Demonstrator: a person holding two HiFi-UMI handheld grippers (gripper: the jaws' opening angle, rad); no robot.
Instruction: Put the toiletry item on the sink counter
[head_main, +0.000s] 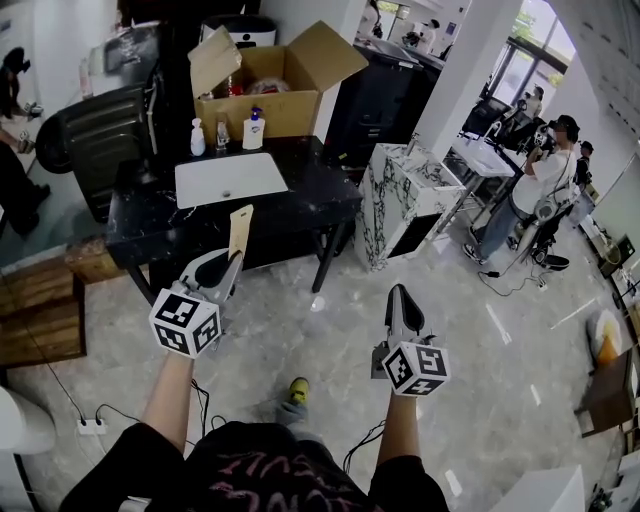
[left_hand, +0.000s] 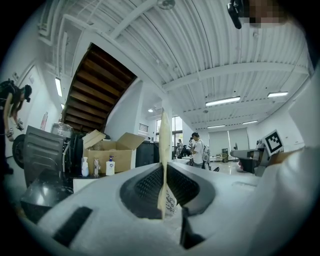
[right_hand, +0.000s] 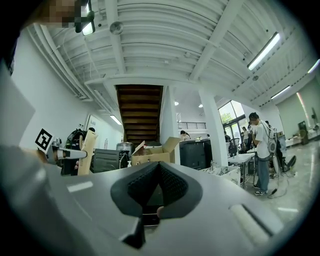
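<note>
Left gripper (head_main: 231, 264) clamped 1 flat tan packet (head_main: 240, 230) upright near the black sink counter's (head_main: 300, 205) front edge; right gripper (head_main: 398, 295) jaws together, empty.

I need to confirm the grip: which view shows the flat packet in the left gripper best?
Head view: the tan packet stands whole above the left gripper. The left gripper view shows it edge-on between shut jaws; the right gripper view, small at left.
</note>
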